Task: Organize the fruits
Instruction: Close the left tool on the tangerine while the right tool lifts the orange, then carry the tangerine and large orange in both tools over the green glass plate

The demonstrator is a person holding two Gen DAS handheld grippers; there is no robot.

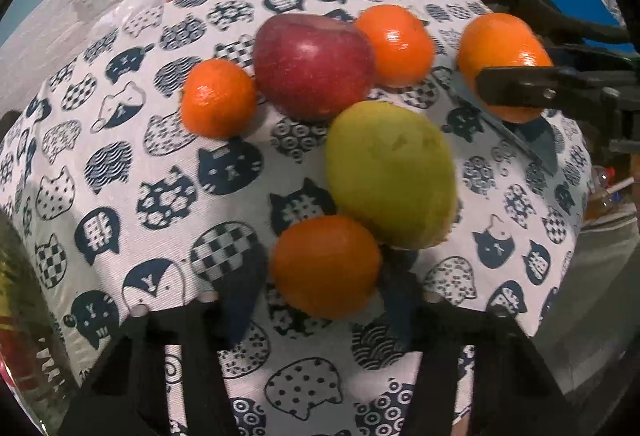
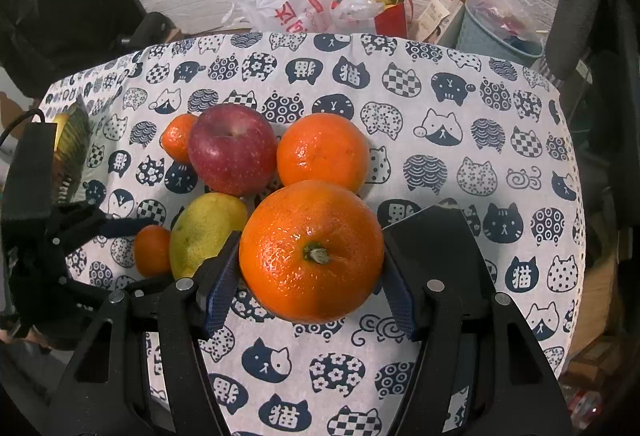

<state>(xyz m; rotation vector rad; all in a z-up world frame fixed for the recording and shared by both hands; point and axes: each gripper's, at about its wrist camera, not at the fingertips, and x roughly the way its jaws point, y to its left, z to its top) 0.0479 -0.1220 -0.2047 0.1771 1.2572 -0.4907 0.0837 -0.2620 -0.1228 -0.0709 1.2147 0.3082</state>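
Right gripper (image 2: pixel 310 278) has its blue-padded fingers (image 2: pixel 220 290) clamped on the big round orange (image 2: pixel 311 251), low centre of the right wrist view, on the cat-print cloth over the bench (image 2: pixel 480 108). Left gripper (image 1: pixel 320 310) pinches the small orange mandarin (image 1: pixel 326 266), lower centre of its view, touching the green-yellow mango (image 1: pixel 390 174). A red apple (image 1: pixel 314 66) sits above.
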